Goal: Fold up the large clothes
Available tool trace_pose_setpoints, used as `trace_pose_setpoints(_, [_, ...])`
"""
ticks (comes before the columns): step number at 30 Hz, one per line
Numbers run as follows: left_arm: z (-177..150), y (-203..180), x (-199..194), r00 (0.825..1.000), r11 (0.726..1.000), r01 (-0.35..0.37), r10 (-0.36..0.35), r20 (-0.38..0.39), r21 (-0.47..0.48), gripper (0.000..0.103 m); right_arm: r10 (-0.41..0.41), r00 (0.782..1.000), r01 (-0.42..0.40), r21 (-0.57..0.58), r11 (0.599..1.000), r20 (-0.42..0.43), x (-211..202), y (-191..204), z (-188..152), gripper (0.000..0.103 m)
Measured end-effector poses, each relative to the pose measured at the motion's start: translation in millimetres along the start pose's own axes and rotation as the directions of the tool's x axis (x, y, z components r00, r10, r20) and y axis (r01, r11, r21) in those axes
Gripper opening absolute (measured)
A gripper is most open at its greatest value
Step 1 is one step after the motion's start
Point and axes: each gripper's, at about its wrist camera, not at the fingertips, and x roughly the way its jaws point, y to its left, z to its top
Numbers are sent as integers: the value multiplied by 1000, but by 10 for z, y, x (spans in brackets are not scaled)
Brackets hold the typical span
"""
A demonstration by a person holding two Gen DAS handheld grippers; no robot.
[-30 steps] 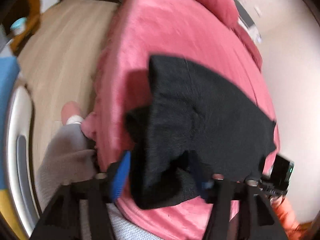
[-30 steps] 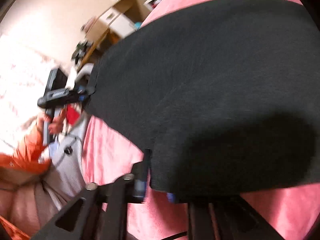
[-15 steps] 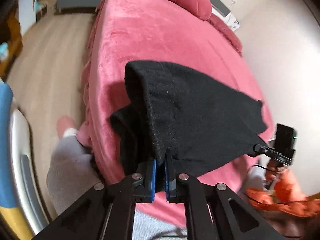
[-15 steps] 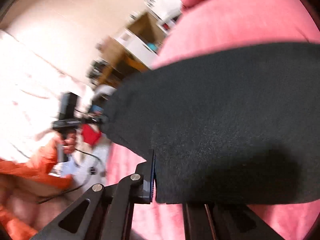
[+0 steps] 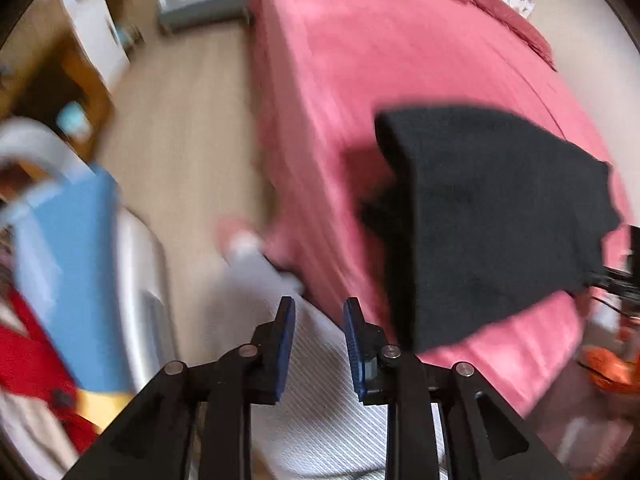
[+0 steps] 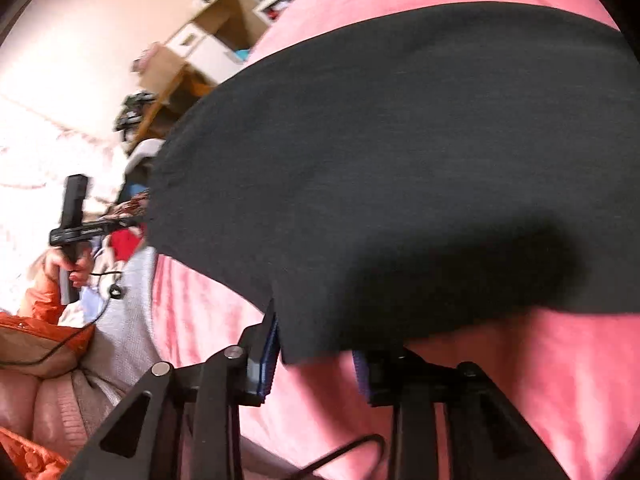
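Pink bed (image 5: 400, 60), wooden floor (image 5: 192, 120). Black garment (image 5: 500, 216) lies at bed's near edge. Left gripper (image 5: 318, 340), half a second ago clamped on cloth, has just opened, empty. Right gripper (image 6: 316, 364) has just opened; cloth corner between its jaws.

The left hand-held gripper (image 5: 318, 338) points steeply down, its blue-padded jaws having just been opening, with only air between them and a pale ribbed fabric (image 5: 320, 408) below. At about two o'clock from it, the black garment (image 5: 492, 216) lies on the pink bed (image 5: 360, 64), part of it hanging over the bed's near edge; its right corner meets the other hand-held gripper (image 5: 618, 276) at three o'clock. At ten o'clock stretches wooden floor (image 5: 180, 140), with a blurred blue panel (image 5: 76, 264) at nine o'clock.
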Motion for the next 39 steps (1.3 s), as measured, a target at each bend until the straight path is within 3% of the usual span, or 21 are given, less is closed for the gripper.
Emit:
trace_pose_setpoints(3, [212, -306, -212, 982, 996, 90, -92, 163, 15, 30, -75, 994, 73, 31, 997, 76, -263, -57, -30, 34])
trace_pose_setpoints(6, [427, -849, -217, 954, 989, 103, -130, 272, 110, 51, -182, 975, 182, 11, 983, 129, -387, 103, -13, 34])
trace_pose_setpoints(8, [595, -1246, -55, 948, 982, 78, -127, 293, 174, 57, -330, 938, 335, -31, 942, 108, -356, 226, 27, 34])
trace_pose_setpoints(11, [728, -1553, 233, 951, 975, 30, -95, 294, 219, 57, -435, 893, 444, -73, 893, 111, -376, 320, 18, 34])
trace_pose_setpoints(13, [805, -1575, 529, 960, 982, -25, -29, 278, 190, 57, -489, 864, 499, -82, 863, 120, -429, 349, 3, 34])
trace_pose_setpoints(15, [824, -1418, 752, 958, 989, -58, 16, 286, 138, 55, -584, 796, 600, -77, 796, 157, -531, 409, 10, 34])
trace_pose_setpoints(16, [779, -1308, 883, 958, 992, -53, 19, 285, 112, 52, -601, 784, 615, -63, 786, 156, -583, 388, 17, 34])
trace_pose_setpoints(17, [745, -1204, 995, 962, 996, -16, -8, 272, 87, 52, -613, 774, 625, -30, 780, 159, -667, 353, 38, 34])
trace_pose_setpoints(19, [665, -1004, 1010, 952, 994, 94, -106, 288, 56, 47, -628, 752, 637, 26, 771, 200, -808, 292, 74, 35])
trace_pose_setpoints(20, [640, -995, 991, 949, 993, 91, -109, 295, 73, 46, -627, 744, 635, 46, 771, 228, -873, 247, 118, 35])
trace_pose_setpoints(23, [539, -1110, 995, 942, 987, 15, -69, 328, 163, 47, -585, 750, 590, 87, 803, 307, -883, 152, 316, 38])
trace_pose_setpoints(26, [542, -1137, 966, 945, 987, 6, -59, 322, 162, 47, -542, 763, 550, 86, 830, 352, -582, 124, 578, 40])
trace_pose_setpoints(29, [597, -1147, 832, 952, 995, -5, -27, 306, 101, 46, -568, 744, 589, 54, 806, 352, -289, -8, 928, 40])
trace_pose_setpoints(31, [602, -1249, 694, 933, 996, -33, 1, 360, 83, 49, -581, 748, 610, 12, 792, 321, -139, -149, 1178, 40])
trace_pose_setpoints(32, [599, -1312, 627, 922, 996, -38, 1, 386, 87, 55, -591, 753, 621, -14, 784, 290, -31, -253, 1321, 40])
trace_pose_setpoints(34, [600, -1478, 551, 907, 994, -42, -5, 422, 103, 70, -578, 752, 621, -46, 782, 317, 16, -357, 1515, 46])
trace_pose_setpoints(35, [618, -1547, 576, 906, 993, -45, -6, 423, 110, 77, -574, 750, 622, -56, 781, 329, 33, -383, 1617, 51])
trace_pose_setpoints(39, [652, -1872, 841, 931, 977, -96, 21, 365, 188, 78, -566, 765, 608, -54, 792, 307, 1, -400, 1704, 53])
